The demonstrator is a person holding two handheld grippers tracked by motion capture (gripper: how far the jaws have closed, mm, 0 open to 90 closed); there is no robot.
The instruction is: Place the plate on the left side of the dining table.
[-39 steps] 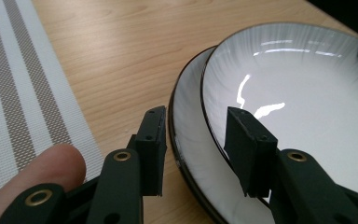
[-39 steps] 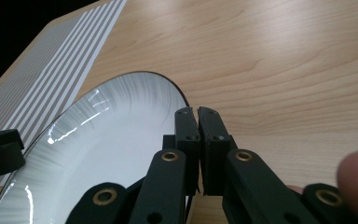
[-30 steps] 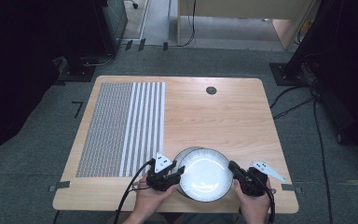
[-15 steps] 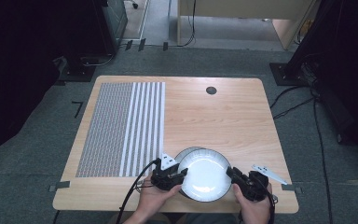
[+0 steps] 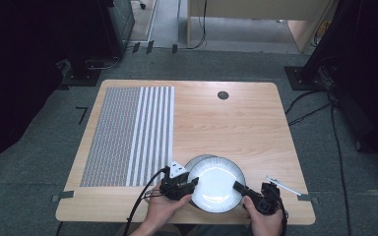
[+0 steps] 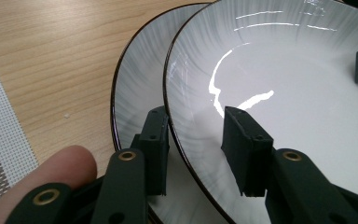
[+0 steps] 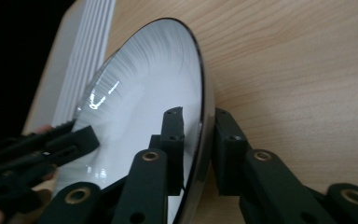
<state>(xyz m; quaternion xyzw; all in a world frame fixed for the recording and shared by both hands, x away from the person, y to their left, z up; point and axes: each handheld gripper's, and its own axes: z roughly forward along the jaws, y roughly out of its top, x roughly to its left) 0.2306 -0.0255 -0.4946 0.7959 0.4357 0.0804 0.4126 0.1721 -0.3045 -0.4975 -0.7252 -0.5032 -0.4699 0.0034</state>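
Note:
Two white plates with dark rims lie stacked and offset near the table's front edge. The upper plate (image 5: 216, 184) (image 6: 279, 70) (image 7: 135, 107) covers most of the lower plate (image 5: 195, 162) (image 6: 135, 70). My left gripper (image 5: 186, 187) (image 6: 198, 149) is shut on the upper plate's left rim, one jaw under it and one inside; its jaws have been closing. My right gripper (image 5: 241, 189) (image 7: 200, 149) is shut on the same plate's right rim, which runs between its jaws; they have just been closing.
A grey and white striped placemat (image 5: 128, 135) (image 6: 0, 144) covers the table's left part. A round black cable hole (image 5: 223, 95) sits at the far middle. Bare wood (image 5: 236, 128) stretches beyond the plates. A fingertip (image 6: 51, 172) rests beside my left jaws.
The upper plate has slid slightly toward the near right, baring more of the lower plate's far left rim. Both hands stay almost where they were.

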